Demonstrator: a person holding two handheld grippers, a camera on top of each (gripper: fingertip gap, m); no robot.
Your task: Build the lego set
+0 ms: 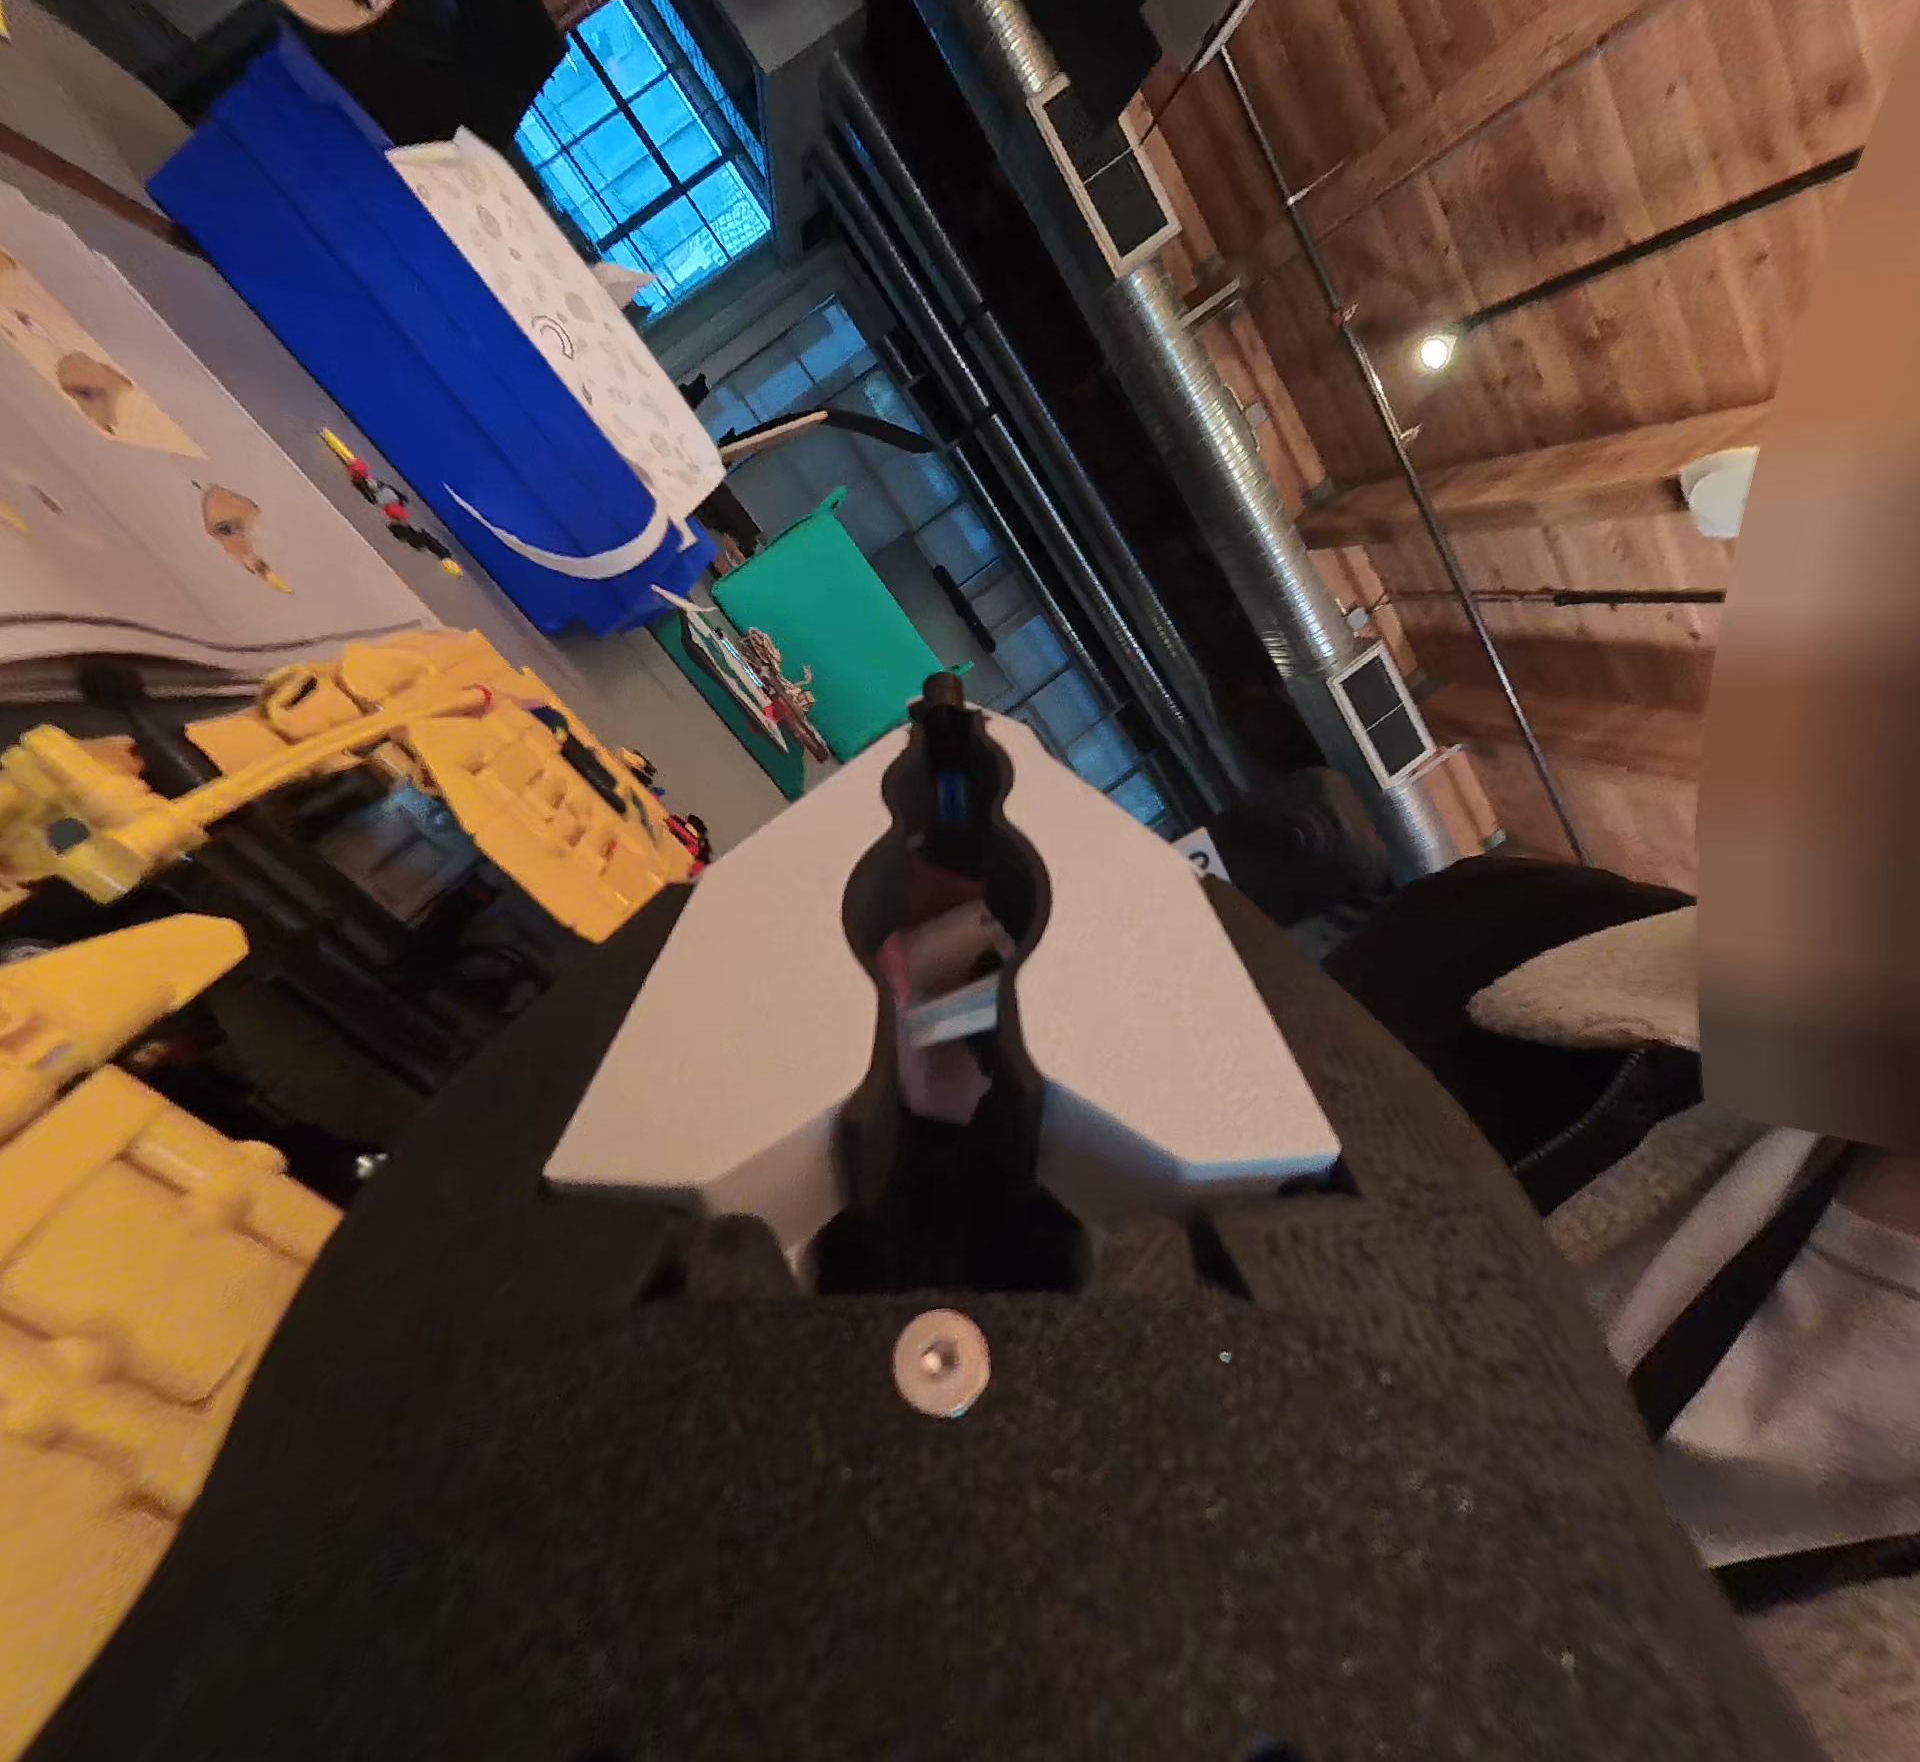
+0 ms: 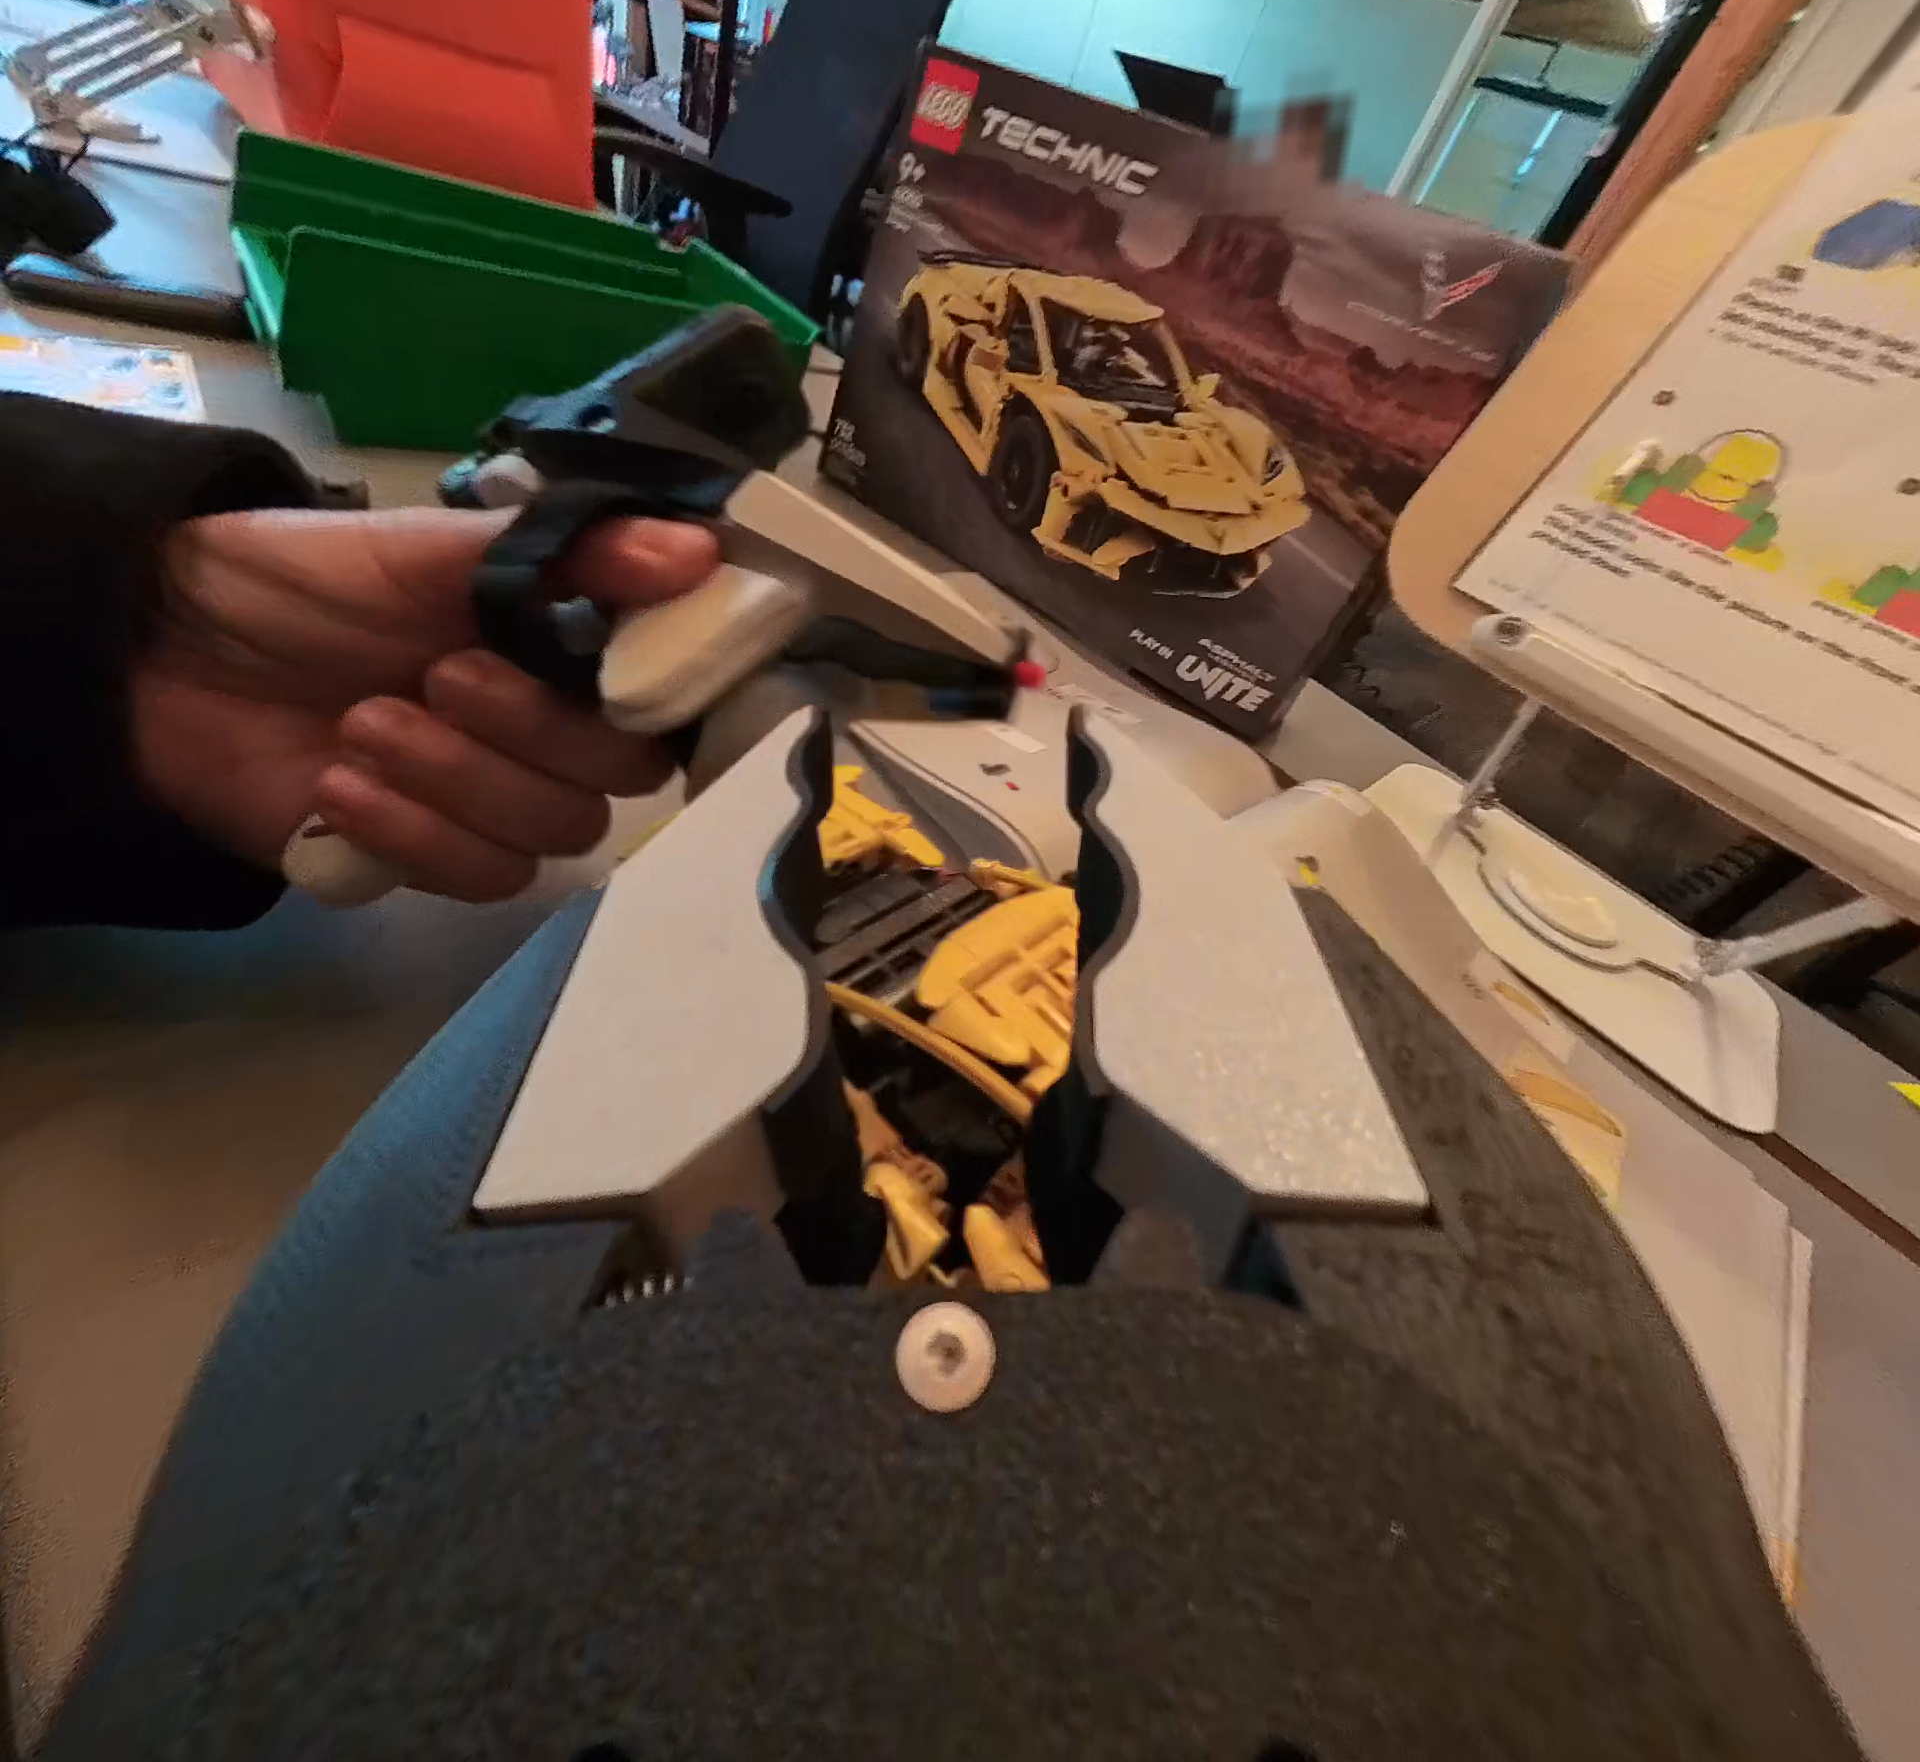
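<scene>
My left hand-held gripper (image 1: 940, 746) is clenched on a small dark pin (image 1: 943, 710), raised above the bench (image 2: 260, 1037). My right hand-held gripper (image 2: 951, 756) is released, its fingers astride the yellow lego car (image 2: 997, 974) on the bench. The set's box (image 2: 1174, 403) stands behind.

Black textured hand-held gripper (image 2: 951, 746) bodies, grey fingers (image 2: 665, 1016), central screw (image 2: 943, 1355), black sleeve (image 2: 94, 507).
</scene>
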